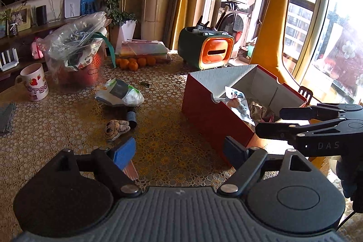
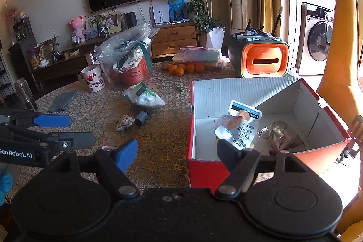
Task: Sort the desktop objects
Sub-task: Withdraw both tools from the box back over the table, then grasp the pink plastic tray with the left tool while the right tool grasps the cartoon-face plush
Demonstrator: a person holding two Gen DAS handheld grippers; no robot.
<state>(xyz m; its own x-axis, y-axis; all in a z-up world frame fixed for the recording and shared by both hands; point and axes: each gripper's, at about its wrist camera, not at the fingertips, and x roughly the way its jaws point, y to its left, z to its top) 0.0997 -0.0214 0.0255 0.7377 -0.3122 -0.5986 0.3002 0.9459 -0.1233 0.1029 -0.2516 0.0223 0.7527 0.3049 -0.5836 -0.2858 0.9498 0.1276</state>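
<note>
A red cardboard box (image 1: 204,115) with a white inside stands on the patterned table; a white-and-orange pouch (image 2: 240,128) and a crumpled foil wrapper (image 2: 281,135) lie in it. Left of the box lie a small cream plush toy (image 1: 116,128), a dark little bottle (image 1: 131,117) and a white-green plastic packet (image 1: 120,94). My left gripper (image 1: 179,151) is open and empty over the table, short of the toy. My right gripper (image 2: 177,152) is open and empty above the box's near left corner; it also shows at the box's near side (image 1: 279,121).
At the back stand a strawberry mug (image 1: 34,83), a red tub under a clear bag (image 1: 74,49), several oranges (image 1: 133,62) and a green-orange organizer (image 1: 206,49). A grey cloth (image 2: 62,101) lies at the left. A yellow chair back (image 1: 272,15) rises behind the box.
</note>
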